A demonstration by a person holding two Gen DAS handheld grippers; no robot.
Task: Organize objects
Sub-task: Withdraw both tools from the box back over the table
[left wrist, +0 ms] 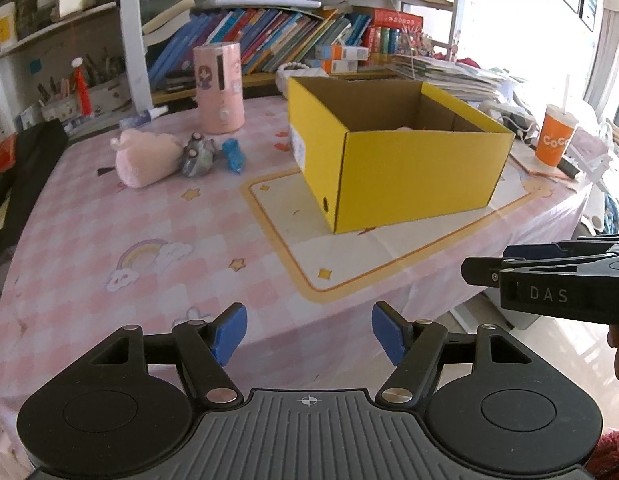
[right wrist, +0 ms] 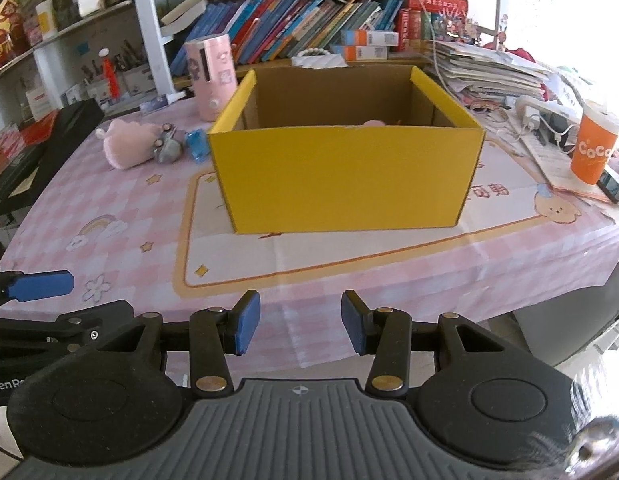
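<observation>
The open cardboard box (right wrist: 345,172) stands on the desk (right wrist: 109,208), near the middle, on the printed mat (right wrist: 389,248); a soft item (right wrist: 374,123) lies inside it, mostly hidden by the front wall; left of the box, toward the left edge, lie a plush toy (right wrist: 125,146), a small figure (right wrist: 167,148) touching it, and a toy car (right wrist: 197,146) just beside the box; behind them stands a humidifier (right wrist: 211,76); at the right edge stands a paper cup (right wrist: 595,148) on papers; bookshelves (right wrist: 309,36) rise behind the desk.
</observation>
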